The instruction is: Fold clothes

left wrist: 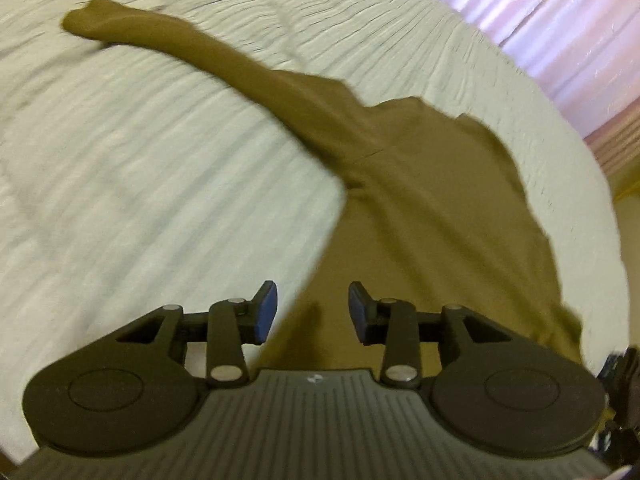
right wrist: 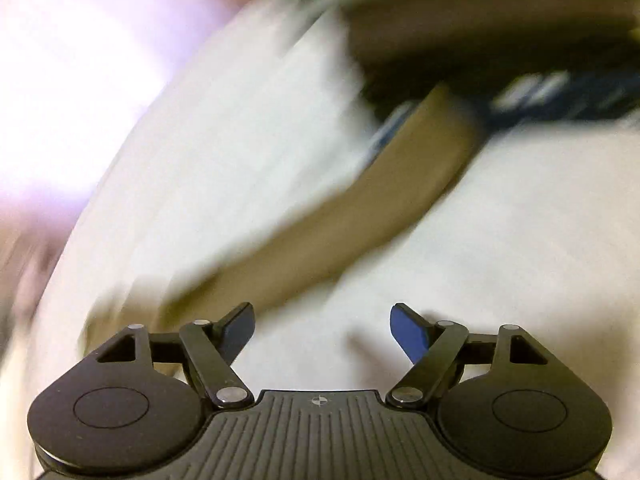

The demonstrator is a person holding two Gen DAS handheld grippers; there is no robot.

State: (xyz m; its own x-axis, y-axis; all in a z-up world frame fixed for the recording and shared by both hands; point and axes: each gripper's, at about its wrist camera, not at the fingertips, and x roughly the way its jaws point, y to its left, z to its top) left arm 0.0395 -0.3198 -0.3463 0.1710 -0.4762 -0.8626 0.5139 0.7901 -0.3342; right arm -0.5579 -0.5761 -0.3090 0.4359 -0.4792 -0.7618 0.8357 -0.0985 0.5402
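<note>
An olive-brown garment lies on a white bedspread, its body near me and one long sleeve stretched to the far left. My left gripper hovers open over the garment's near edge, nothing between its blue pads. In the right wrist view, which is heavily blurred, a strip of the same olive cloth runs diagonally across the white bedspread. My right gripper is wide open just above the bed, the cloth passing by its left finger.
A pink curtain hangs beyond the bed's far right edge. A dark blurred shape with blue parts is at the upper right of the right wrist view; what it is cannot be told. Wide bare bedspread lies to the left.
</note>
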